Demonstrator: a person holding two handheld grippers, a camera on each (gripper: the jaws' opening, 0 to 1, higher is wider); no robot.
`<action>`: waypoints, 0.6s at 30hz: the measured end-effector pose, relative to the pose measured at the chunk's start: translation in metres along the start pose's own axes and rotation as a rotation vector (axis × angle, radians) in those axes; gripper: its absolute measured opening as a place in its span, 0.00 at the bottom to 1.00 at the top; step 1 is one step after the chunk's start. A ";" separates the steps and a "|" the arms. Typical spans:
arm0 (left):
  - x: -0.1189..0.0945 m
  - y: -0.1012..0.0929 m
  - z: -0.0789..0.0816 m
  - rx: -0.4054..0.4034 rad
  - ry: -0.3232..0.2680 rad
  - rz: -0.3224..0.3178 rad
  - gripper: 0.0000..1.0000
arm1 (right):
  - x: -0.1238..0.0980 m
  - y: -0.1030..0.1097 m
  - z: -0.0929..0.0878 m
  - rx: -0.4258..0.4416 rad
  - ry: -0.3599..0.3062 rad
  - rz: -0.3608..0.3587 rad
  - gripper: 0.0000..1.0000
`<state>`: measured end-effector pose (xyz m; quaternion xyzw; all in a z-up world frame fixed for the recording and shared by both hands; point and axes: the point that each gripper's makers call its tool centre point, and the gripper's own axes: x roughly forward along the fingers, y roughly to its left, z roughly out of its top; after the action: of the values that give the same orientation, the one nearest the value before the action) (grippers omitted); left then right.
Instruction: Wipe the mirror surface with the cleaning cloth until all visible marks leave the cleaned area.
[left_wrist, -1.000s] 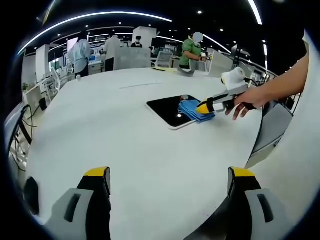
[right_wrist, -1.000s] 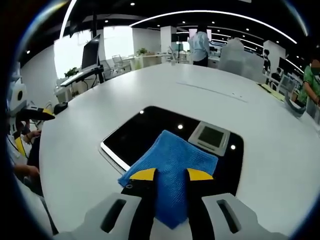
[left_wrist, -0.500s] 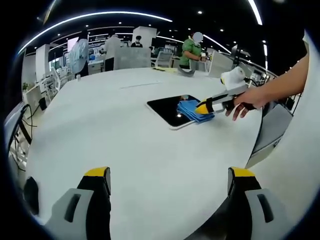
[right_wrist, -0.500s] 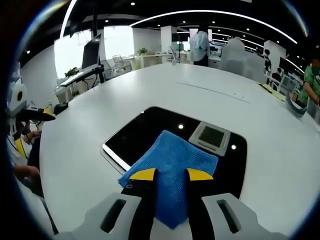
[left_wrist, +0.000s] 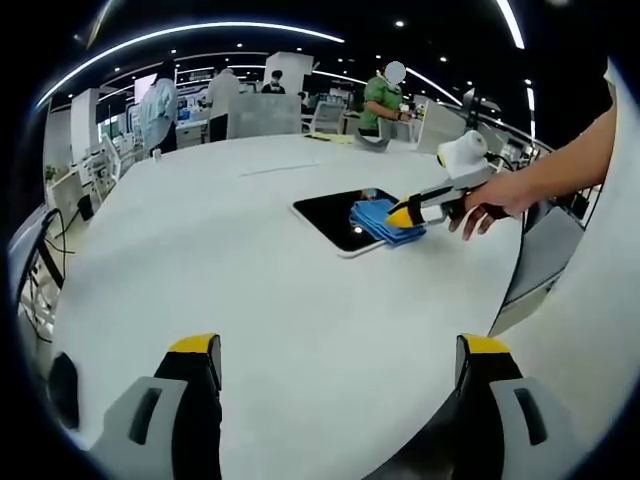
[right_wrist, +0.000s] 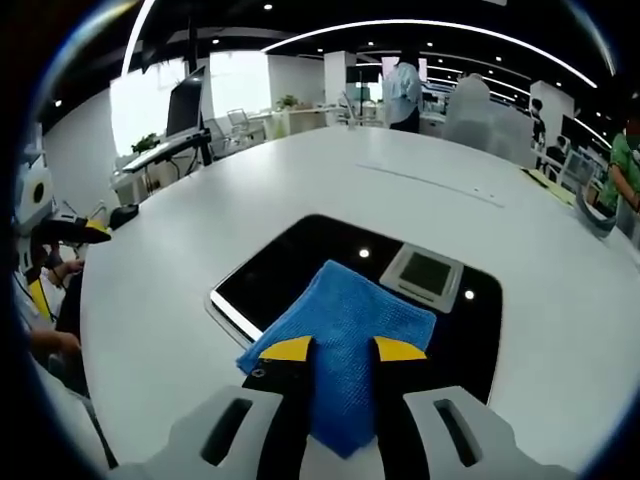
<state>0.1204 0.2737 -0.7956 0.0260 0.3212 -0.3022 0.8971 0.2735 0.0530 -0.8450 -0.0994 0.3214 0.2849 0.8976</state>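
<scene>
A dark rectangular mirror (right_wrist: 290, 265) (left_wrist: 335, 215) with a pale rim lies flat on the white table (right_wrist: 180, 250). A folded blue cleaning cloth (right_wrist: 345, 325) (left_wrist: 375, 220) rests on its near part. My right gripper (right_wrist: 340, 350) is shut on the cloth's near edge, pressing it onto the glass; in the left gripper view a hand holds that gripper (left_wrist: 402, 215) at the mirror's right side. My left gripper (left_wrist: 340, 350) stands open low over the bare table, far from the mirror, with nothing between its jaws.
The mirror reflects ceiling lights and a square panel (right_wrist: 425, 272). The table edge (left_wrist: 505, 310) drops off at the right of the left gripper view. People stand at desks (left_wrist: 270, 105) far behind. A monitor (right_wrist: 185, 100) stands at the back left.
The right gripper and cloth have slid slightly further across the mirror, towards the left in the left gripper view. The left gripper has stayed still.
</scene>
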 end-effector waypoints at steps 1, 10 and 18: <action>0.000 0.000 0.000 0.001 0.000 0.000 0.98 | 0.000 0.000 0.000 0.000 0.000 0.000 0.19; 0.000 0.001 0.000 -0.001 -0.001 0.002 0.98 | 0.001 0.006 0.002 -0.002 -0.004 0.004 0.19; -0.001 0.003 -0.001 -0.008 -0.003 0.006 0.98 | 0.002 0.007 0.003 0.000 -0.005 0.003 0.19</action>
<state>0.1206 0.2774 -0.7964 0.0229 0.3211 -0.2985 0.8985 0.2724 0.0612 -0.8441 -0.0982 0.3192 0.2867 0.8979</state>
